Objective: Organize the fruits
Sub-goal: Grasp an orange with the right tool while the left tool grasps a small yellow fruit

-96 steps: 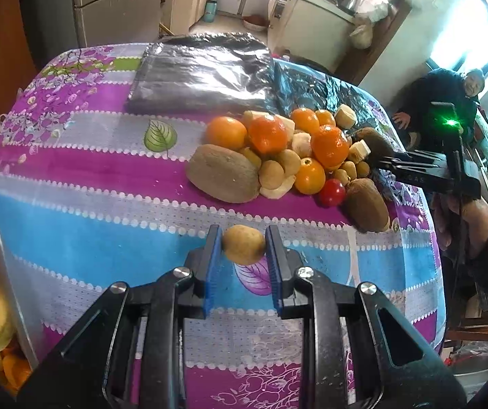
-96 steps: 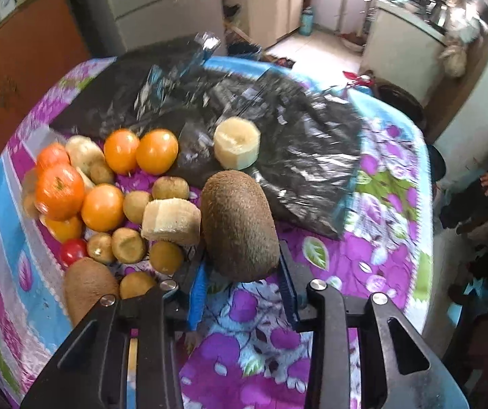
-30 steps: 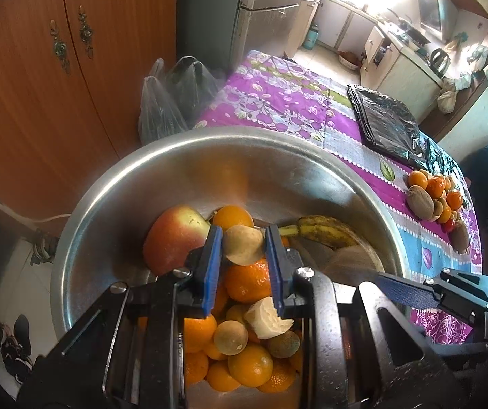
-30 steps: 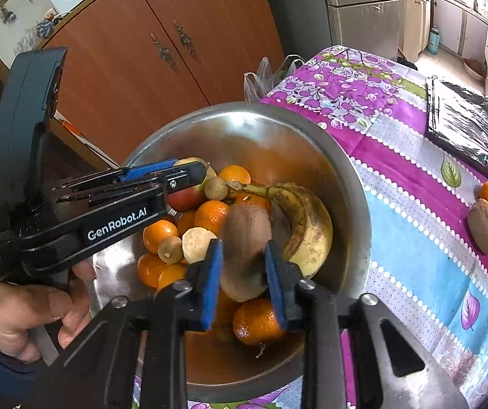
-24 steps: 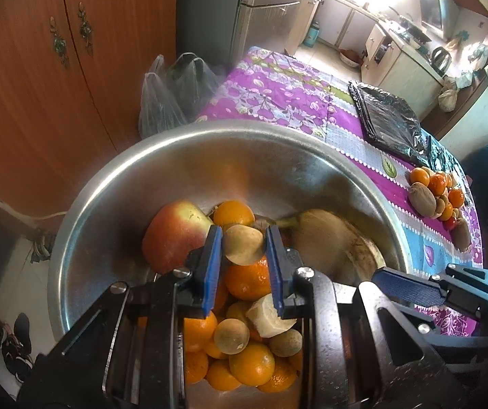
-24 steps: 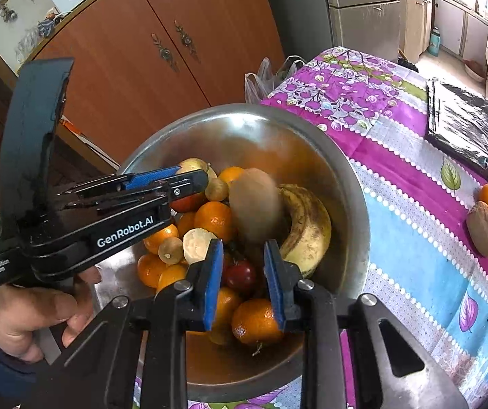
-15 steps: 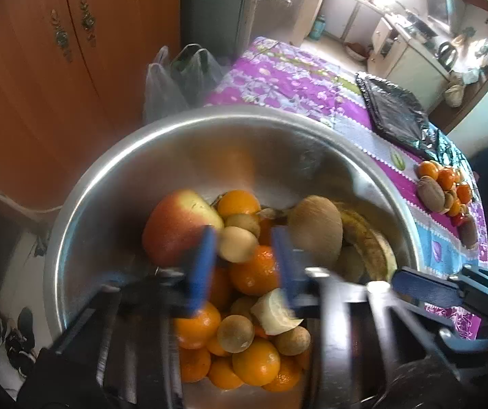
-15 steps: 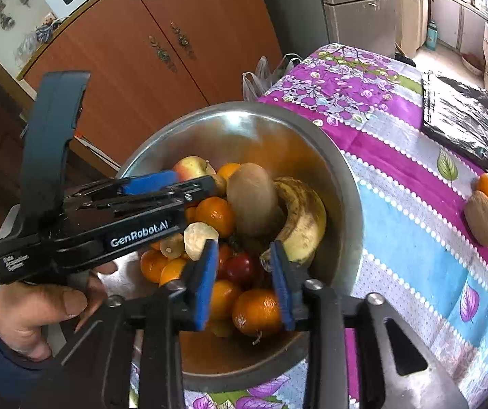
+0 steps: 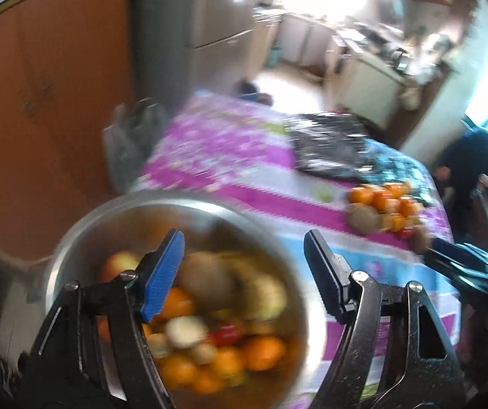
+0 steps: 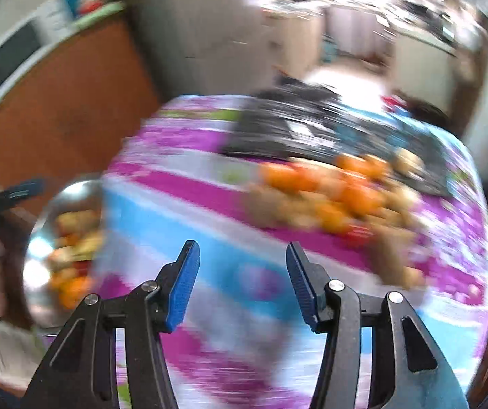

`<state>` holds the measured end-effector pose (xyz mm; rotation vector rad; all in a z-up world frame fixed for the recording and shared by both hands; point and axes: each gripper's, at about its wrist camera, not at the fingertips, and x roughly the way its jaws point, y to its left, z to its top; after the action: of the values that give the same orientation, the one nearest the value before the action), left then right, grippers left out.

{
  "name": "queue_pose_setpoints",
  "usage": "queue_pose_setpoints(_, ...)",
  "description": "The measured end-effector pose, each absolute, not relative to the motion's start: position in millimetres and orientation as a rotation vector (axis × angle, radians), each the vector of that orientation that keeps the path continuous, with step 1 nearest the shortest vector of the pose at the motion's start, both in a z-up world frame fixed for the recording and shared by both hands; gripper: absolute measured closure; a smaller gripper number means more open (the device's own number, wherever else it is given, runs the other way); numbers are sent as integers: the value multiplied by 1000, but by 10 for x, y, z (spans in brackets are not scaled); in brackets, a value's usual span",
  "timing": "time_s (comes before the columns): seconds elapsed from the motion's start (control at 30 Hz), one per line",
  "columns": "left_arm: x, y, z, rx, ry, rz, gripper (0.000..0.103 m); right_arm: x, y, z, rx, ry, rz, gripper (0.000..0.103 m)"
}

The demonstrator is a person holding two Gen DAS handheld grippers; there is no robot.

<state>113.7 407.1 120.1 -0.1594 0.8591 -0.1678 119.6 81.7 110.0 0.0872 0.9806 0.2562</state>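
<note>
Both views are blurred by motion. My left gripper [image 9: 244,255] is open and empty above the steel bowl [image 9: 84,231], which holds oranges, an apple, a big brown kiwi [image 9: 206,279], a banana and a red tomato. My right gripper [image 10: 242,266] is open and empty over the blue stripe of the tablecloth, with the bowl [image 10: 73,191] down at its left. The pile of loose fruit [image 10: 339,197] lies ahead on the purple cloth; it also shows as a far pile of fruit [image 9: 383,208] in the left wrist view. The right gripper's body [image 9: 465,266] shows dark at the right.
A dark foil sheet [image 10: 288,129] lies behind the fruit pile. Brown cupboard doors [image 9: 46,95] and a fridge [image 9: 196,24] stand to the left. A person in dark clothes [image 9: 472,156] sits past the table's far right corner. A plastic bag [image 9: 131,136] hangs beside the table.
Both grippers have opened wide and let their fruit fall into the bowl. The right gripper has swung right, away from the bowl toward the fruit pile. The left one has lifted and turned right.
</note>
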Motion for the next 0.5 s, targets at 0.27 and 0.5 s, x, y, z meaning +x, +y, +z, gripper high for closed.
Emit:
queue_pose_setpoints(0.27,1283,3214,1175,-108,895,-339,29,2022,176,759,109,1036,199,44)
queue_pose_setpoints(0.5,1391,2783,940,-103,971,-389,29,2403,114,510,107,1068,233,45)
